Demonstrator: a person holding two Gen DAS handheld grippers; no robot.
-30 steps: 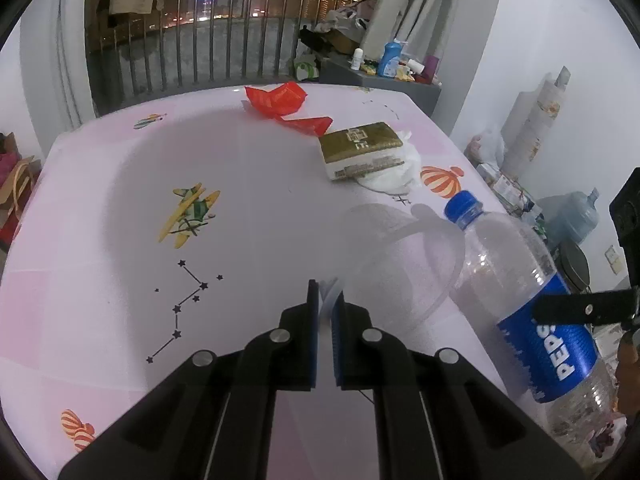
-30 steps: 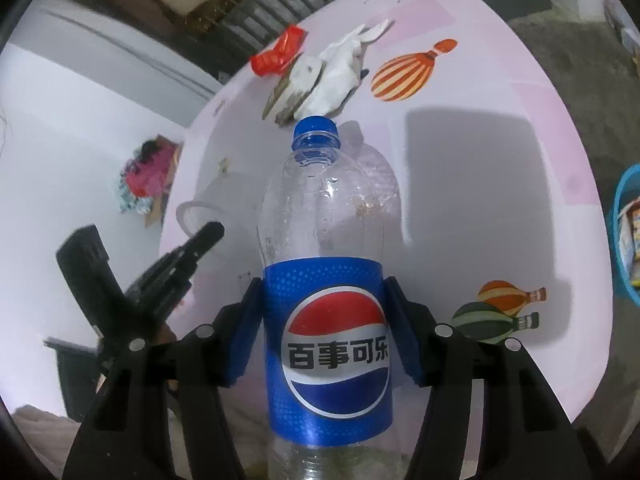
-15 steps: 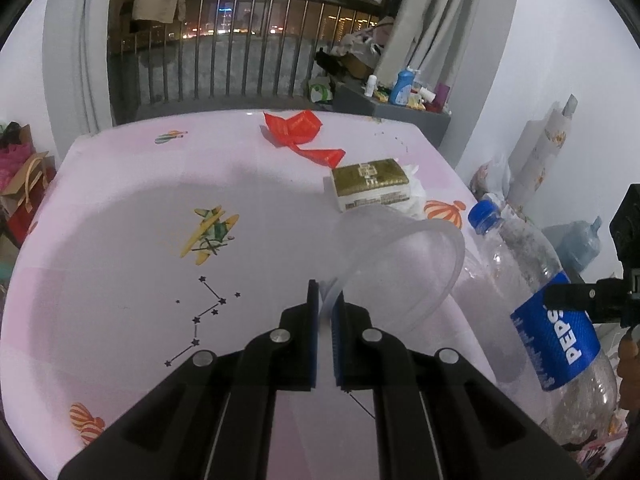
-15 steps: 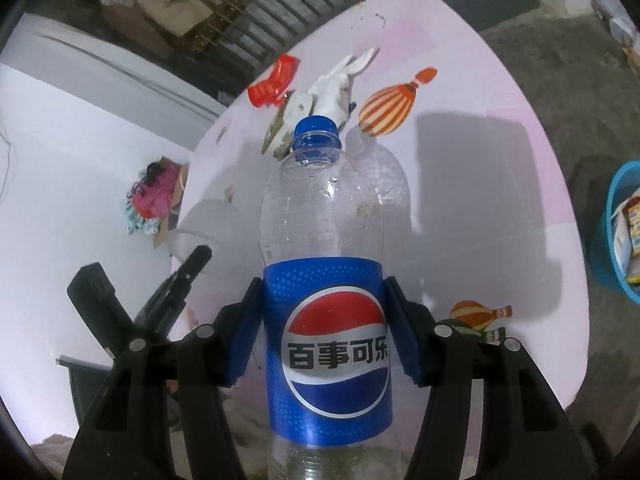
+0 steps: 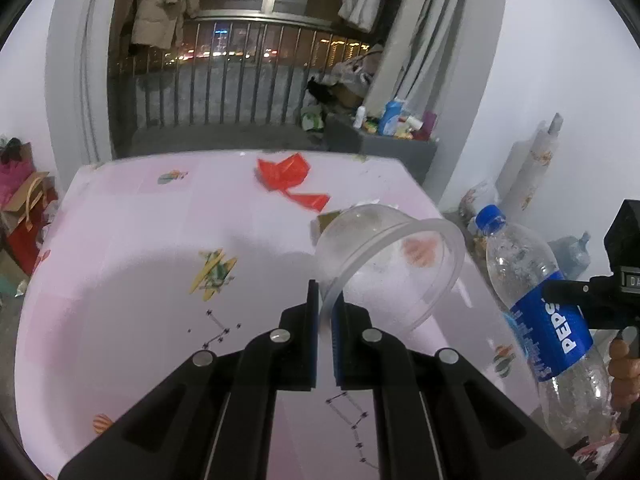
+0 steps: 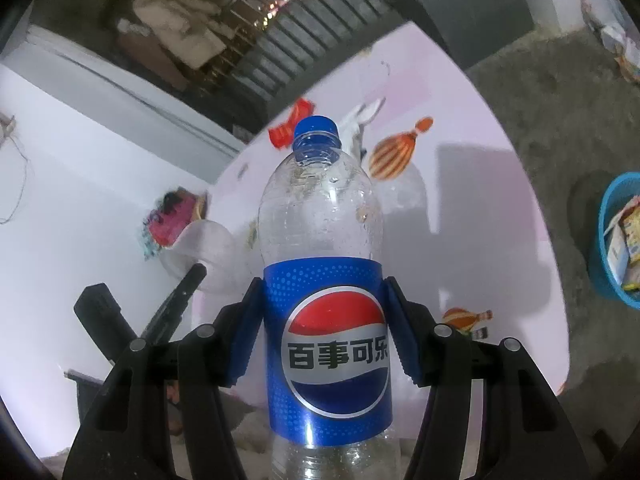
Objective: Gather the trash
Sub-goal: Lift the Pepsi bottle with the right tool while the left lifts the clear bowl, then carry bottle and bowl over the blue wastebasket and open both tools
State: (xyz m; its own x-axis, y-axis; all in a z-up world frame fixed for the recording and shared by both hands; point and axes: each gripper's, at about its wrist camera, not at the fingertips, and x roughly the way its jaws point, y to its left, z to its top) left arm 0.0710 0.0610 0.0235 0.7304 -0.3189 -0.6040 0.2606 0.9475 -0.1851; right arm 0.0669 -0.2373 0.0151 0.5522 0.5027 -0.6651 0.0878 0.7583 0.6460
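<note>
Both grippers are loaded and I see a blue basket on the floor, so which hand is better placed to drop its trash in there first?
Right. The right gripper holding the Pepsi bottle sees the blue basket off the table's edge; the left gripper, pinching the clear cup, doesn't.

— What stands past the pink cartoon-printed tablecloth [image 5: 120, 248]?
— A grey metal balcony railing [image 5: 224, 76], city lights behind it, pale coats hung above.
— And right of that railing?
— A low grey cabinet [image 5: 396, 148] crowded with bottles, then a plain white wall [image 5: 560, 60]; grey concrete floor [image 6: 560, 92] below
</note>
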